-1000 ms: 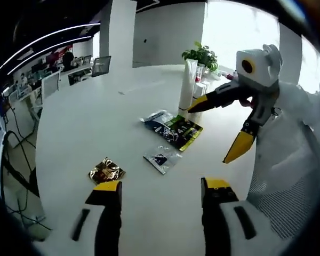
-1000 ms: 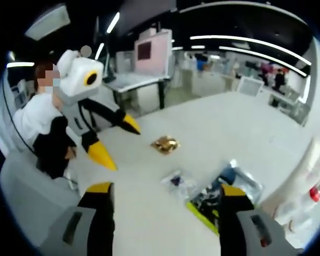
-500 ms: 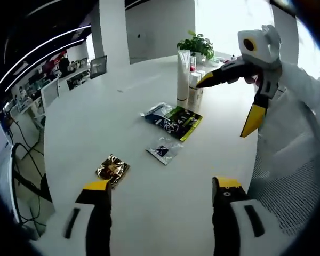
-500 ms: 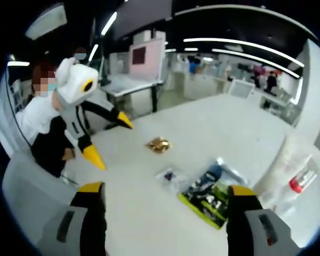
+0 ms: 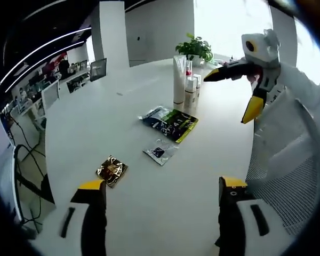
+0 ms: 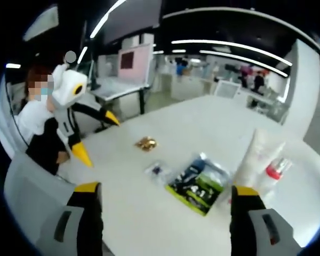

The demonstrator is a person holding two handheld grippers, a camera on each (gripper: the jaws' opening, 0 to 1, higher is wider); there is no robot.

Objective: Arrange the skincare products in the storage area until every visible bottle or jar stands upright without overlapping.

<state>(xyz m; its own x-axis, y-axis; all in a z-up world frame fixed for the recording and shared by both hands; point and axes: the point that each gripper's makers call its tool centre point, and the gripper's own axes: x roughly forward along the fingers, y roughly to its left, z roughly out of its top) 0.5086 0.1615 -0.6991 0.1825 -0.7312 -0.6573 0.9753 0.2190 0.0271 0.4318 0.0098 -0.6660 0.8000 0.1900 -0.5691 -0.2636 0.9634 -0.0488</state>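
The white counter (image 5: 96,128) carries everything. Both grippers hang above it with jaws spread, holding nothing: the left gripper (image 5: 158,210) at frame bottom, the right gripper (image 6: 162,210) likewise. A tall white tube (image 5: 179,80) stands upright at upper centre, small bottles (image 5: 190,92) touching it. Sachets (image 5: 168,122) lie flat mid-frame.

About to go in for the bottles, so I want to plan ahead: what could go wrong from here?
1. The white tube and the bottles stand close together; a wide-open right gripper reaching among them could topple one.
2. The flat sachets, clear packet and gold packet lie between the left gripper and the bottles; a low sweep may drag them.
3. The bottles stand near the table edge, so a knocked one might roll off.
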